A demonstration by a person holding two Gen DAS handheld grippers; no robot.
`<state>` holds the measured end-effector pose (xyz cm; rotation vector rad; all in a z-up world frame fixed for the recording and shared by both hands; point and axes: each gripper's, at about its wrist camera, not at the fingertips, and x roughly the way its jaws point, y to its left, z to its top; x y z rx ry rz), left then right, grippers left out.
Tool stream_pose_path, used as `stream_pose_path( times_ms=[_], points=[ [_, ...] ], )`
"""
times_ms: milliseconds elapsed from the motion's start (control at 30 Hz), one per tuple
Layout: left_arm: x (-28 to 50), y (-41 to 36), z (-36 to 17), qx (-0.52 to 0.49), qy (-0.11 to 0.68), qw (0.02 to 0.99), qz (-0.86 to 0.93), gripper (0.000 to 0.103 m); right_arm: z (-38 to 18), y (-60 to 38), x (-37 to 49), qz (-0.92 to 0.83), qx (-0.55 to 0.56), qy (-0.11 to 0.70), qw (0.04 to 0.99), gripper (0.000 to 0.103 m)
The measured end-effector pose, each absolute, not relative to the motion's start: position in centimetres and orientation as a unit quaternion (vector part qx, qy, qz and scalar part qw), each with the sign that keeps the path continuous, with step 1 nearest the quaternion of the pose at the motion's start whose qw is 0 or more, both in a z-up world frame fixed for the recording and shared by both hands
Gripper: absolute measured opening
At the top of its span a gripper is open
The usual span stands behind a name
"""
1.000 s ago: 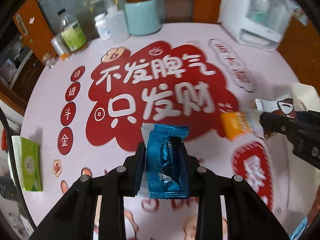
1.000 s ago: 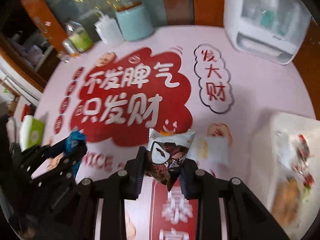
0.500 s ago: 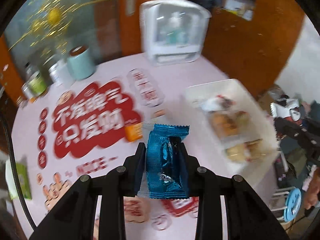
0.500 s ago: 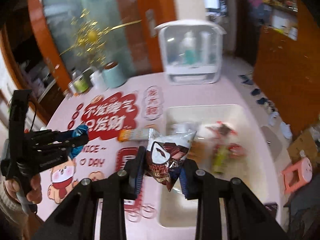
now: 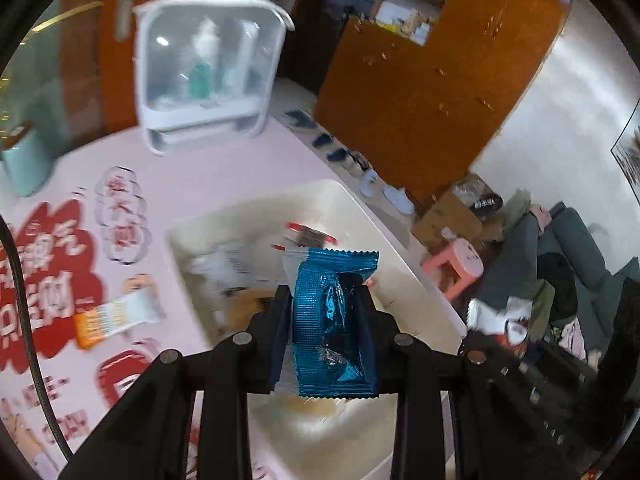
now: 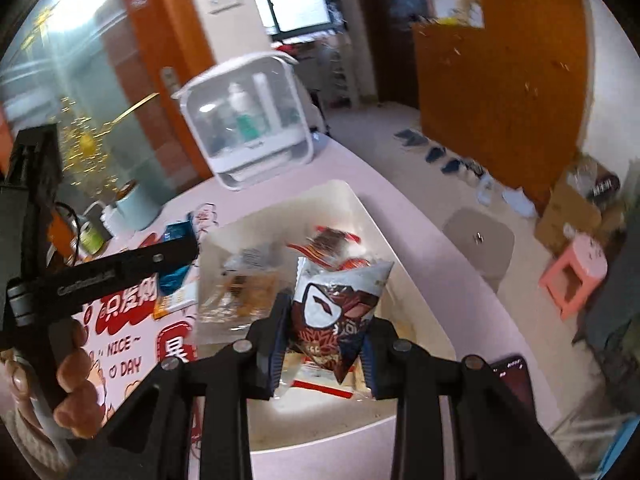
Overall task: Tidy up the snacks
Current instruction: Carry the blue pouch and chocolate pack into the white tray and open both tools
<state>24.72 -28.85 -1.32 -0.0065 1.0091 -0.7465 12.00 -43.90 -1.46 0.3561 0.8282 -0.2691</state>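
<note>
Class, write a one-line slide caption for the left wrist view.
Left hand-held gripper holds a blue snack packet above the white tray.

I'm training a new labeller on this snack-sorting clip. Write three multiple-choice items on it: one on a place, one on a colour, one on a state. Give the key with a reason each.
1. Where does the orange-and-white snack bar lie?
A. In the white bin
B. On the pink tablecloth beside the bin
C. In a gripper

2. What colour is the packet in the left gripper?
A. Blue
B. Green
C. Yellow

3. How is the right gripper?
A. Open and empty
B. Shut on the dark red-and-white snack bag
C. Resting on the table

Key: 1 B, it lies flat on the tablecloth left of the white bin. 2 A, shiny blue foil sits between the fingers. 3 B, both fingers press the bag above the bin.
</note>
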Motion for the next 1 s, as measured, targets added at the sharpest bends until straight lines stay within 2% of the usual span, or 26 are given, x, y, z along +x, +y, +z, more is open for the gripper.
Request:
stream_pose_path(
  times_ms=[233, 300, 367, 400, 433, 467, 533, 867, 1000],
  points=[
    [26.6, -35.1, -6.1, 0.036, 0.499, 0.793, -0.349, 0.030, -6.1, -44.7, 13.9, -0.141, 0.170, 0.436, 0.872, 0.036],
    [27.0, -36.1, -7.1, 0.041, 0.506, 0.789, -0.347, 0.031, -7.2, -44.7, 14.4, -0.146, 0.164, 0.446, 0.868, 0.043],
    [27.2, -36.8, -8.1, 0.045, 0.511, 0.788, -0.342, 0.044, -8.0, -44.8, 14.7, -0.147, 0.164, 0.450, 0.865, 0.045],
    [27.2, -37.0, -8.5, 0.046, 0.515, 0.785, -0.341, 0.064, -8.2, -44.8, 14.7, -0.148, 0.165, 0.450, 0.865, 0.046],
    [27.2, -36.8, -8.7, 0.043, 0.515, 0.786, -0.340, 0.078, -8.6, -44.9, 14.8, -0.150, 0.165, 0.450, 0.865, 0.047],
    [27.2, -36.6, -8.8, 0.036, 0.513, 0.789, -0.337, 0.080, -8.7, -44.8, 14.8, -0.152, 0.164, 0.450, 0.864, 0.048],
    [27.2, -36.4, -8.8, 0.029, 0.511, 0.786, -0.345, 0.080, -9.0, -44.9, 14.6, -0.152, 0.166, 0.449, 0.865, 0.051],
    [26.6, -33.5, -7.6, 0.029, 0.498, 0.800, -0.333, 0.080, -8.7, -43.5, 13.8, -0.163, 0.135, 0.442, 0.872, 0.053],
    [26.6, -31.0, -6.7, 0.039, 0.491, 0.810, -0.319, 0.080, -7.8, -42.7, 13.0, -0.154, 0.133, 0.435, 0.877, 0.058]
  ],
)
